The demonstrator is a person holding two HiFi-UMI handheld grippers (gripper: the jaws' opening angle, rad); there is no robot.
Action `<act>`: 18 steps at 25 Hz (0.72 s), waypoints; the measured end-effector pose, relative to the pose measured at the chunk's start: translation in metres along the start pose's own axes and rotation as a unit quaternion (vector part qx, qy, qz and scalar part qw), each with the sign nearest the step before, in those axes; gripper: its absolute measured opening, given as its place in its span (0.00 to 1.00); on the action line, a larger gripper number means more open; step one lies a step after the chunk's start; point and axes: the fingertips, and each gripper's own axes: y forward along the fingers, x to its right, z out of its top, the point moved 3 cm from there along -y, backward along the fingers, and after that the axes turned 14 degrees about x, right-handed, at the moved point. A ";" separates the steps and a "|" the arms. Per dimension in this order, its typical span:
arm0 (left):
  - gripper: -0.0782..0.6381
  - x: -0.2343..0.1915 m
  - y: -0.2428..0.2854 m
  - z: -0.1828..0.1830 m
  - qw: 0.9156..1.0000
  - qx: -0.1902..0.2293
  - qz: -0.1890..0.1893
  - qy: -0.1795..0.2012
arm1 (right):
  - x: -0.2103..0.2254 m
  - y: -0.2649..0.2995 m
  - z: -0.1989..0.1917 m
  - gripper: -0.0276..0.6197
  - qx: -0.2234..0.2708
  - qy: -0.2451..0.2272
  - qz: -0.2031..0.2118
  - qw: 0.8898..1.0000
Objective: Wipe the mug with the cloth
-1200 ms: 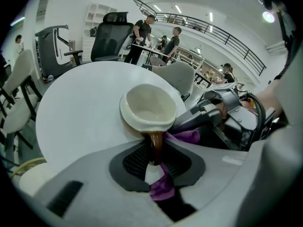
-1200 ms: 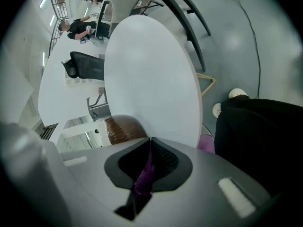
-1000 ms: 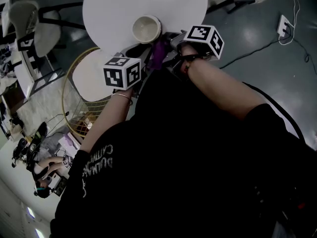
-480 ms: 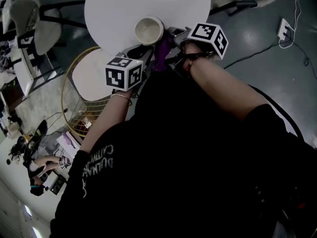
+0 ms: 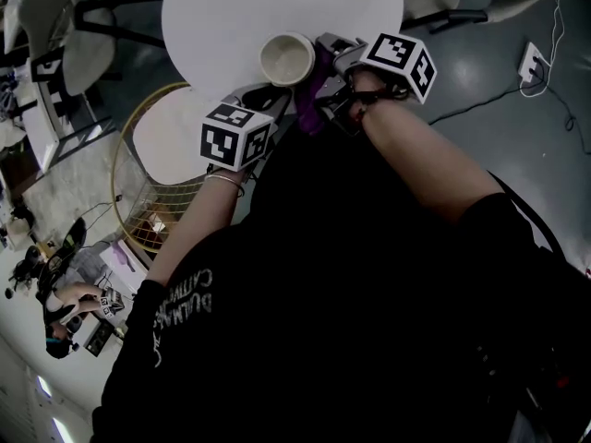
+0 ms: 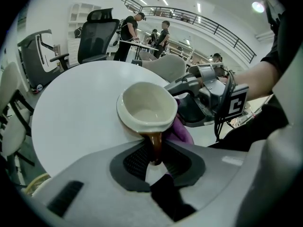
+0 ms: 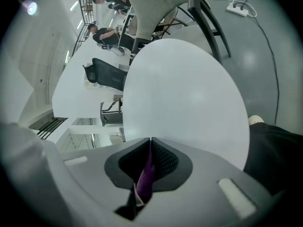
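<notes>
A cream mug hangs over the near edge of the round white table. In the left gripper view the mug faces me with its mouth, and its brown handle is pinched between the jaws of my left gripper, which is shut on it. A purple cloth hangs at the mug's right side, touching it. My right gripper is shut on that cloth, which is pressed between its pads. From the left gripper view the cloth shows behind the mug, with the right gripper just past it.
A wire basket stands on the floor left of my body. Chairs sit at the far left and behind the table. A power strip with a cable lies on the floor at right. People stand far behind the table.
My right gripper has moved up and to the right in the head view, carrying the purple cloth along the mug's right side. The left gripper and the mug have hardly moved.
</notes>
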 end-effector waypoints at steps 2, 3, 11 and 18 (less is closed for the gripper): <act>0.20 -0.002 0.001 0.000 1.000 -0.007 -0.006 0.006 | -0.002 0.007 0.001 0.07 -0.002 -0.015 0.002 1.000; 0.20 -0.001 0.001 -0.002 1.000 -0.011 -0.009 0.009 | -0.001 0.008 0.001 0.07 -0.002 -0.019 0.001 1.000; 0.20 0.009 -0.001 -0.008 0.998 -0.033 -0.034 0.028 | 0.005 0.010 0.000 0.07 0.000 -0.022 -0.006 1.000; 0.20 0.011 -0.002 -0.011 0.995 -0.058 -0.054 0.056 | 0.004 0.011 0.002 0.07 -0.004 -0.059 -0.010 0.998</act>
